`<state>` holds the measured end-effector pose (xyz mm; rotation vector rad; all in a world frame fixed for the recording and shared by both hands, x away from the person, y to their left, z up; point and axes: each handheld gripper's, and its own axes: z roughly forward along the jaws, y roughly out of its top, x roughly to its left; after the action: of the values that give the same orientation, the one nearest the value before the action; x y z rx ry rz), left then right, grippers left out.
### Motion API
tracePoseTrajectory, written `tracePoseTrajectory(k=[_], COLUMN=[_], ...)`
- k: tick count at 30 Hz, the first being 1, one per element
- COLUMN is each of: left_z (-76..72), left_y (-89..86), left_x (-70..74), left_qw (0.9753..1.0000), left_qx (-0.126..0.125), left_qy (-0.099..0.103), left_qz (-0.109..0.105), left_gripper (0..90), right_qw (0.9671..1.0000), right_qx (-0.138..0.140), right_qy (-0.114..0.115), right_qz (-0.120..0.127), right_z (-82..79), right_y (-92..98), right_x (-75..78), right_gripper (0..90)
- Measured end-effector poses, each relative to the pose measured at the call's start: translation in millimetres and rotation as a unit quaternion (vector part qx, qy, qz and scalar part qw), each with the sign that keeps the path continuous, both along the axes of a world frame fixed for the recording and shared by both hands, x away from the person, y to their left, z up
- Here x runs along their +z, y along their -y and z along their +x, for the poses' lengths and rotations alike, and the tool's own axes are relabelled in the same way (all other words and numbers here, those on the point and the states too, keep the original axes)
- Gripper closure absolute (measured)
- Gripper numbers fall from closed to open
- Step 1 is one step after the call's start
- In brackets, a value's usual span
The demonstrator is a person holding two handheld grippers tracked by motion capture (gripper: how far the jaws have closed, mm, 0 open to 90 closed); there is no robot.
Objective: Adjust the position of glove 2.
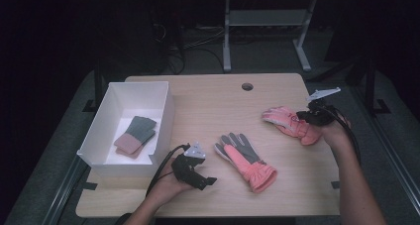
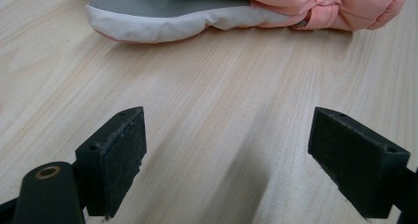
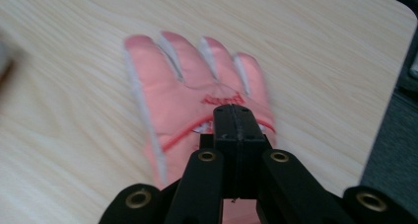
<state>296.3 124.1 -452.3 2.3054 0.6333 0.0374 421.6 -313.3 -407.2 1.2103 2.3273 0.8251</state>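
A pink and grey winter glove (image 1: 246,161) lies palm up in the middle of the wooden table (image 1: 208,106). In the left gripper view this glove (image 2: 197,9) lies just ahead of the jaws, apart from them. My left gripper (image 1: 204,181) (image 2: 226,135) rests low near the front edge, left of that glove, open with nothing between its jaws. A second pink glove (image 1: 287,122) (image 3: 187,86) lies back up at the right, fingers pointing left. My right gripper (image 1: 302,118) (image 3: 239,118) is shut on its back near the cuff.
A white open box (image 1: 163,106) stands at the table's left side, with a grey and pink knit glove (image 1: 136,134) inside it. A round cable hole (image 1: 247,86) sits near the far edge. Desk legs and cables stand on the floor beyond.
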Motion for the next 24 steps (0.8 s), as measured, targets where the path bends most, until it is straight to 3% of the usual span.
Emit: tracePoseTrajectory(k=[2,5,12,24], left_z=[-0.8,-0.9,-1.2,-1.6], left_y=[0.5,1.6,2.3,3.5], left_x=[-0.1,0.1,-0.4,-1.2], left_qw=[1.0000,1.0000,1.0000,0.9999], left_qx=[-0.003,-0.005,-0.008,-0.012], left_qy=[0.000,0.001,-0.003,-0.002], left_qz=[0.002,0.003,0.004,0.005], left_gripper=[14.5,14.5,14.5,14.5], right_qw=[0.9999,0.9994,0.9987,0.9942], right_qx=[-0.003,-0.004,0.008,0.082], right_qy=[-0.011,-0.034,-0.047,-0.062], right_qz=[0.005,-0.010,0.019,0.031], right_z=[3.1,7.0,1.9,-18.3], right_y=[3.0,4.4,4.5,-29.8], right_x=[-4.3,-19.2,-28.8,-25.7], right_gripper=[90.0,90.0,90.0,90.0])
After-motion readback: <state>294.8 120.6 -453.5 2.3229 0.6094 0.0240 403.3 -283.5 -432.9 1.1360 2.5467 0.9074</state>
